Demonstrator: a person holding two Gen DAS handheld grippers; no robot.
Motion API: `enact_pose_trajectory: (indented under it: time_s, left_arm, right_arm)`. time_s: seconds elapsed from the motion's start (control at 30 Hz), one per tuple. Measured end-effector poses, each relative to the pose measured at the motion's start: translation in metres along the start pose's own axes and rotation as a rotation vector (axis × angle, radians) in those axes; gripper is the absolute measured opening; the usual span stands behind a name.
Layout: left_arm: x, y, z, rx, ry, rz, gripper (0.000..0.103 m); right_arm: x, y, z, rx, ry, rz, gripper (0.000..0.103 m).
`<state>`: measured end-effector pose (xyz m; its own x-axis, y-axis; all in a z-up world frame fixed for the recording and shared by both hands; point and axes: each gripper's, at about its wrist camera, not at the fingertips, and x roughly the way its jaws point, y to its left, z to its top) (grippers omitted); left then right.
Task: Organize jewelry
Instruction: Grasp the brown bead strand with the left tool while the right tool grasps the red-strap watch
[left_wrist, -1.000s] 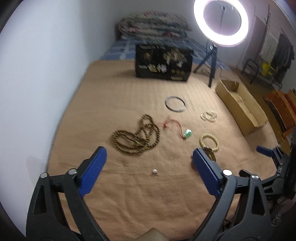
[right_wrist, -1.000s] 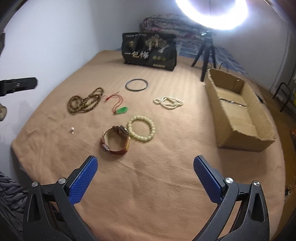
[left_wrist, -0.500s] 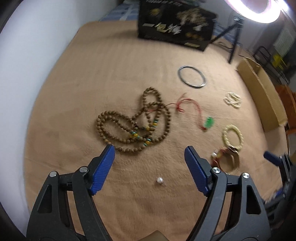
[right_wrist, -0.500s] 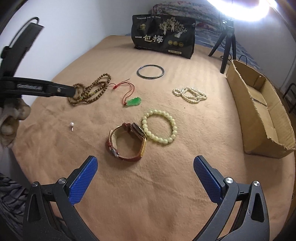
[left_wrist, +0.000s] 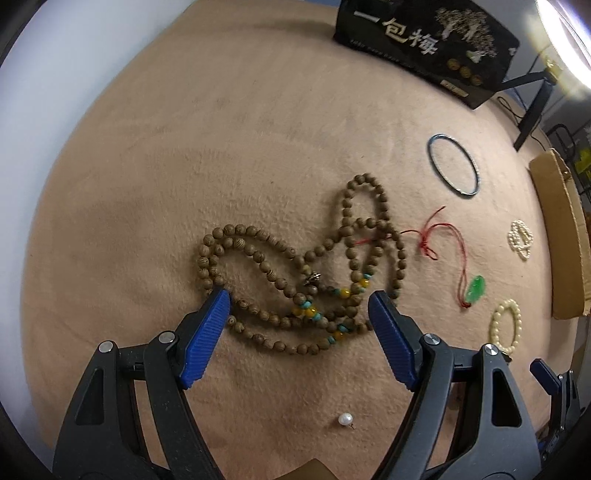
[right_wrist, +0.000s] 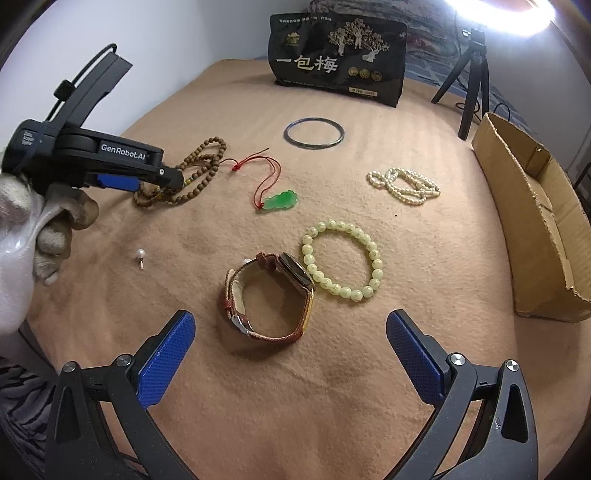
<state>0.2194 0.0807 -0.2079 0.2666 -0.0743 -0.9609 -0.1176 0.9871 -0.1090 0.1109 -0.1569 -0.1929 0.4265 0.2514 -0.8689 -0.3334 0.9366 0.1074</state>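
My left gripper (left_wrist: 299, 306) is open, its blue fingers straddling the near loops of a long brown wooden bead necklace (left_wrist: 295, 266), low over it; it also shows in the right wrist view (right_wrist: 173, 177) over the necklace (right_wrist: 199, 166). My right gripper (right_wrist: 290, 328) is open and empty, just short of a brown leather watch (right_wrist: 273, 295). Past it lie a pale green bead bracelet (right_wrist: 343, 258), a jade pendant on red cord (right_wrist: 280, 199), a white pearl strand (right_wrist: 406, 184), a dark bangle (right_wrist: 314, 133) and a loose pearl pin (right_wrist: 140, 254).
A tan cloth (right_wrist: 424, 277) covers the surface. An open cardboard box (right_wrist: 535, 221) lies at the right edge. A black printed bag (right_wrist: 336, 62) stands at the back, with a ring-light tripod (right_wrist: 472, 74) beside it. A white wall runs along the left.
My left gripper moved forward and down over the wooden bead necklace, which now sits between its fingers. My right gripper moved closer to the watch. Both stayed open.
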Motion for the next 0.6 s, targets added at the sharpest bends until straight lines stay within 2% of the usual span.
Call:
enact_pose_trajectory:
  time_s: [0.1,0.17,0.2,0.27,0.33,0.4,0.6]
  left_arm:
    - [0.003,0.001,0.001,-0.007,0.001,0.012,0.074]
    - [0.003,0.000,0.001,-0.007,-0.002,0.028,0.067]
    - [0.003,0.000,0.001,-0.006,-0.005,0.030,0.059]
    - [0.003,0.003,0.000,-0.024,0.001,0.014,0.051]
    - [0.002,0.003,0.001,-0.030,0.002,-0.004,0.028]
    - [0.000,0.004,0.002,-0.026,0.002,0.002,0.015]
    - [0.006,0.004,0.007,-0.027,0.005,0.000,0.011]
  right_arm:
    - [0.004,0.000,0.001,0.004,0.007,0.003,0.103]
    - [0.006,0.001,0.002,0.001,0.010,0.004,0.103]
    - [0.007,0.002,0.002,0.000,0.011,0.005,0.103]
    - [0.010,0.003,0.001,-0.004,0.015,0.003,0.103]
    - [0.013,0.004,0.002,-0.008,0.018,0.002,0.103]
    - [0.015,0.006,0.001,-0.009,0.022,0.003,0.103]
    - [0.021,0.007,0.003,-0.003,0.033,0.004,0.103]
